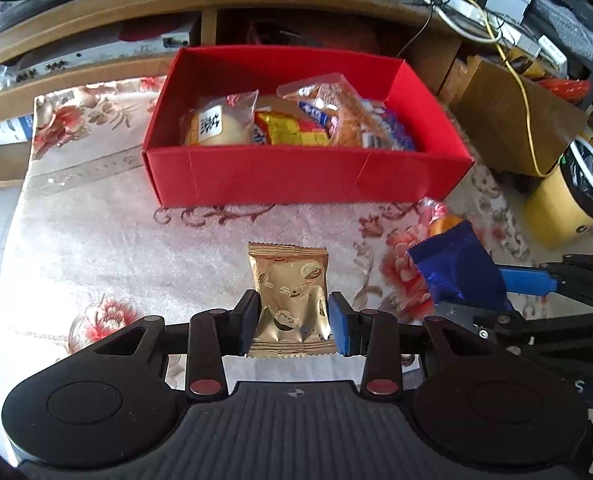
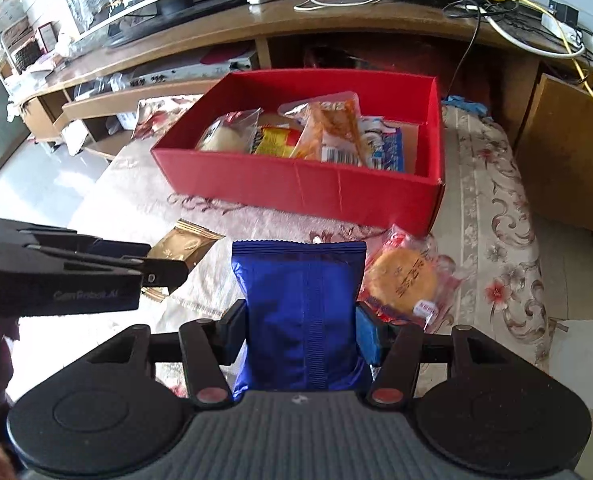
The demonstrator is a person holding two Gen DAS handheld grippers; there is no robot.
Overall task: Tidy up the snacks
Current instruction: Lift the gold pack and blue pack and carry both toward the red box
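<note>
In the left wrist view we find the left gripper (image 1: 292, 322) clamped on a gold snack packet (image 1: 290, 300), its pads pressing both side edges at a narrow spread. The packet stands with its long axis running toward twelve o'clock, crimped end pointing at the red box (image 1: 296, 176), which sits ahead on a floral cloth (image 1: 96, 240) and holds several wrapped snacks. At three o'clock we note the right gripper (image 1: 476, 292) carrying a blue packet (image 1: 456, 268). Behind the box runs a wooden TV stand (image 1: 96, 12) strewn with cables. In the right wrist view the right gripper (image 2: 300, 330) is closed on the blue packet (image 2: 300, 312) at a moderate spread, the packet's long axis toward twelve o'clock, its top seam facing the red box (image 2: 296, 184). At nine o'clock the left gripper (image 2: 164, 272) holds the gold packet (image 2: 184, 244). At two o'clock a round biscuit in a clear wrapper (image 2: 402, 278) lies on the cloth, just beside the box's near corner.
</note>
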